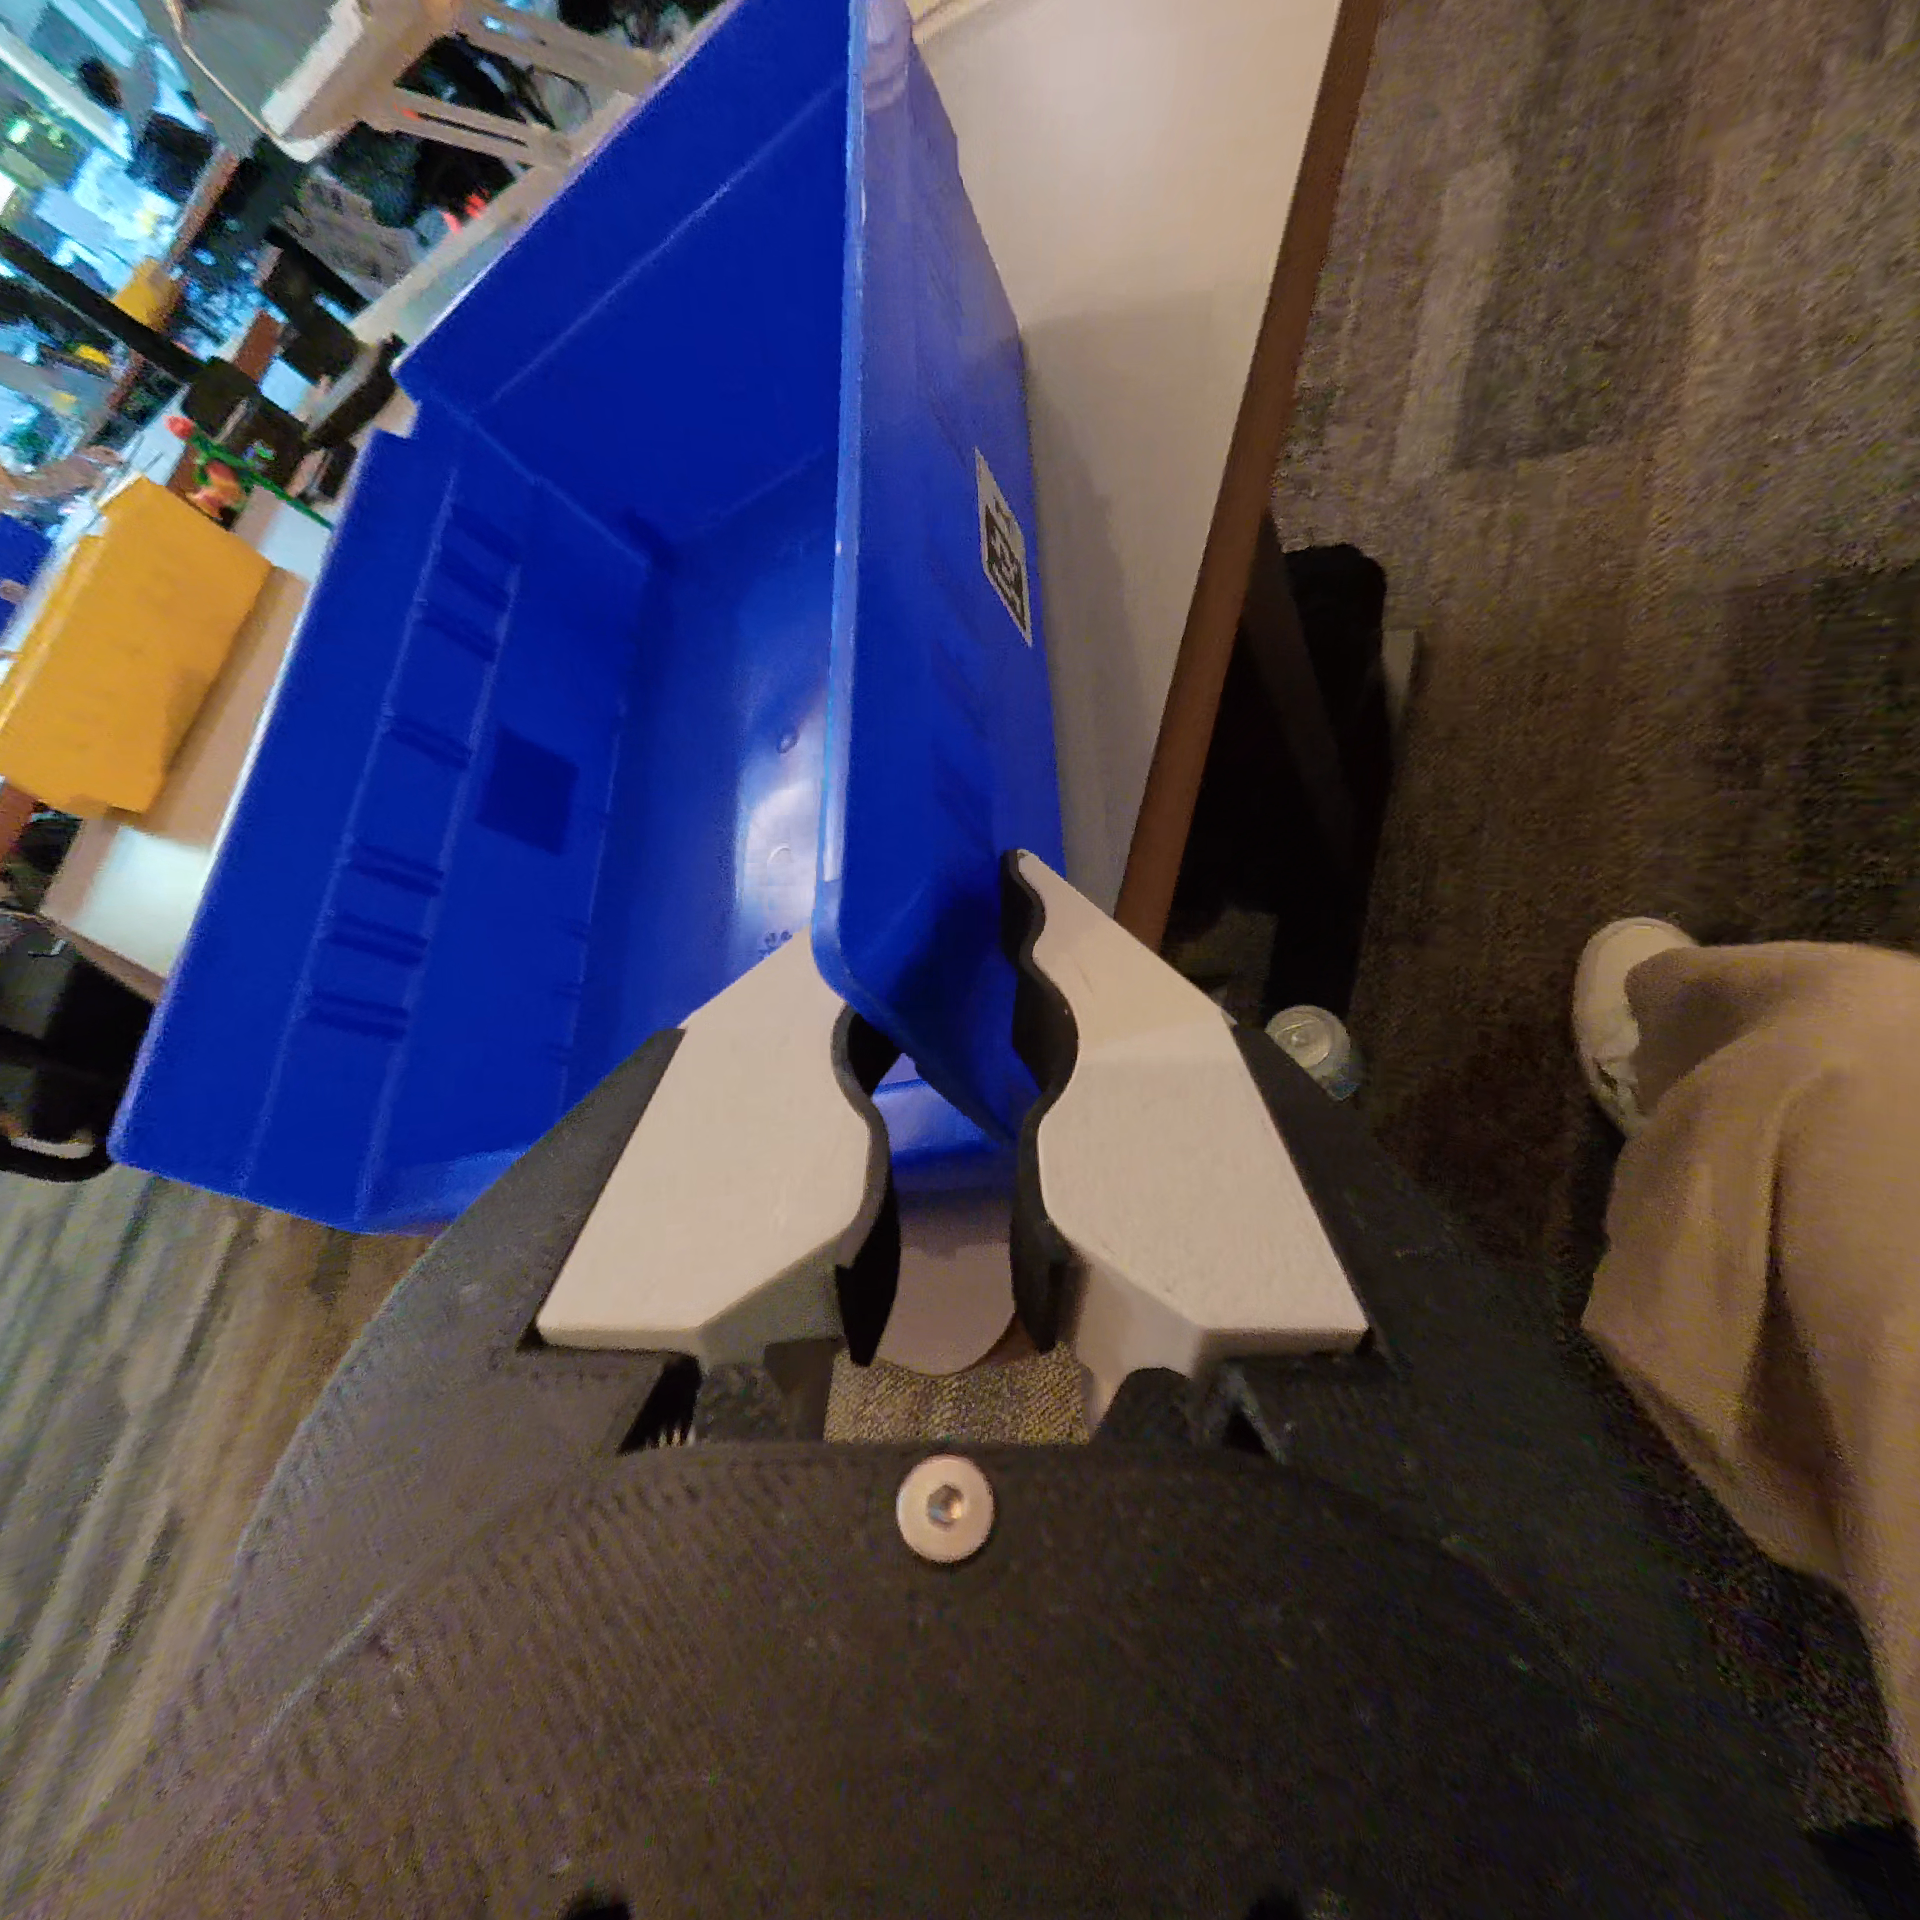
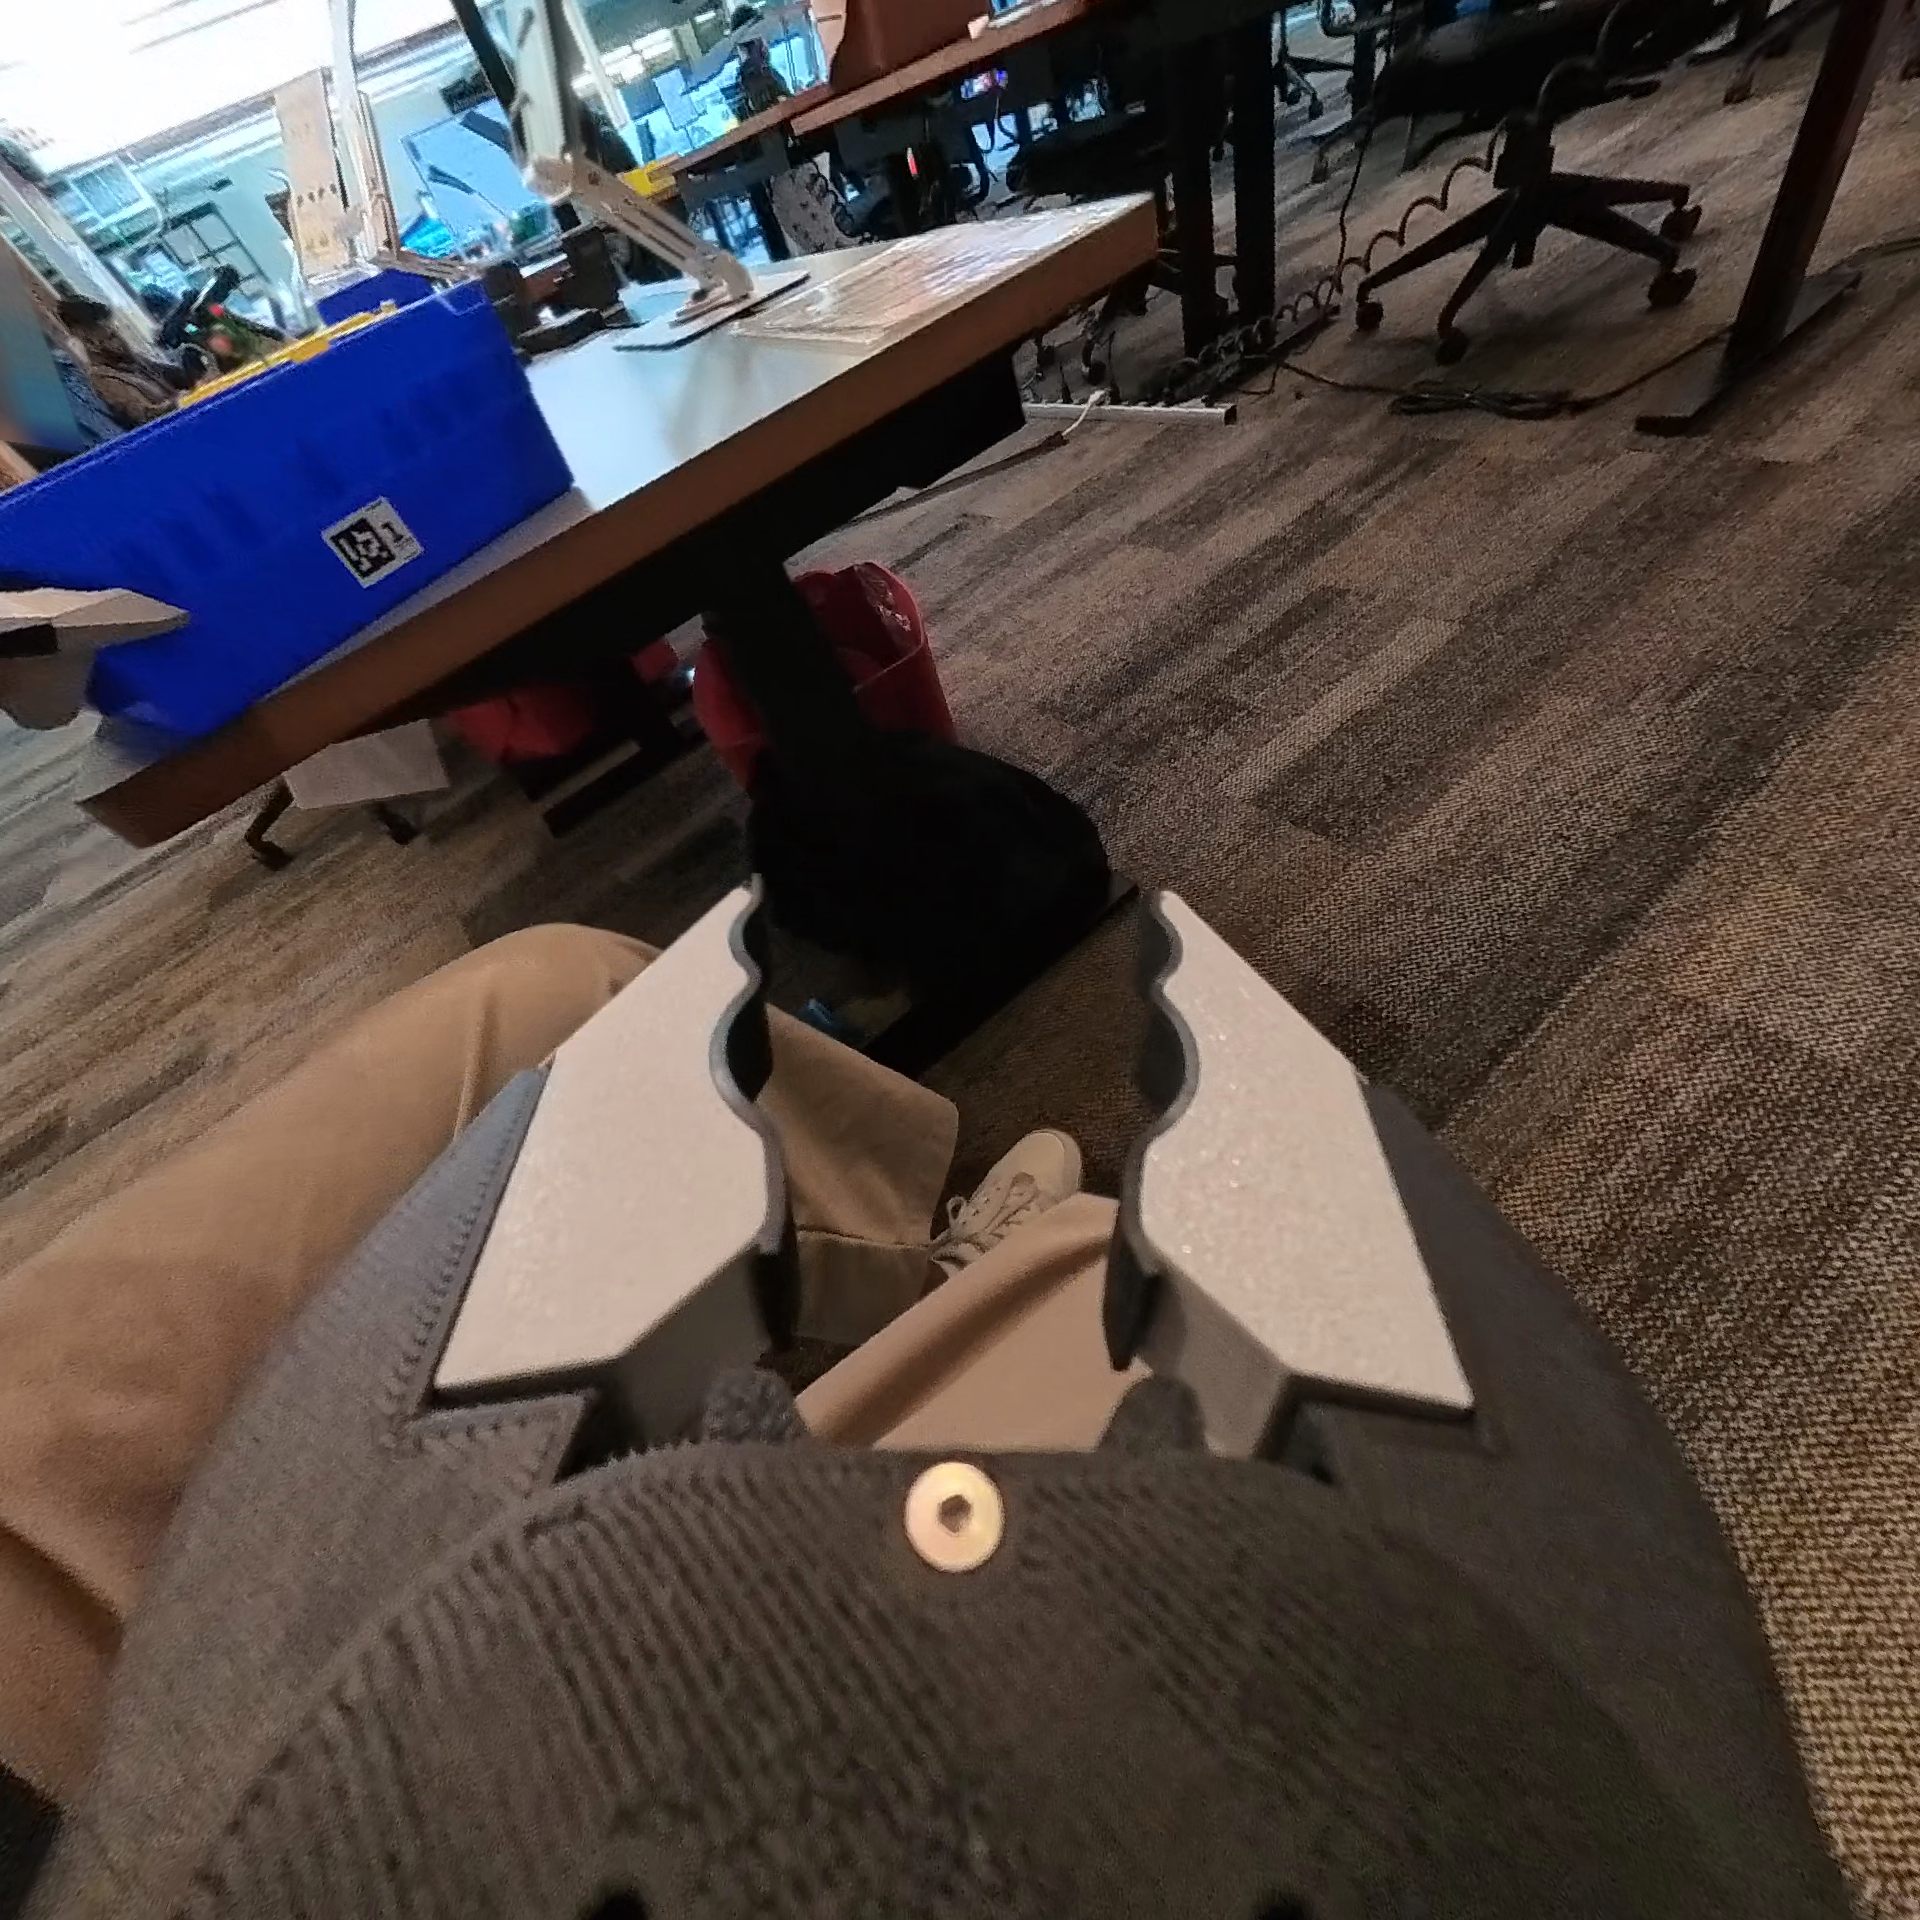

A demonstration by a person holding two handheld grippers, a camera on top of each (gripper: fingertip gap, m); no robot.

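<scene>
Our left wrist view, rolled sideways, looks close along the blue bin point(image 1: 644, 644) at the counter point(image 1: 1132, 312) edge, while our right wrist view looks from low above the carpet point(image 2: 1455, 831), farther back, sharing that bin and counter.

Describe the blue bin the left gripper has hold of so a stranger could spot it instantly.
Find the white table with the brown edge, standing on grey carpet. At its near corner sits a big open blue bin, its wall pinched between the jaws of the left gripper. Unlike the yellow bin behind it, it is blue and has a black-and-white square sticker on its outer wall.
</scene>
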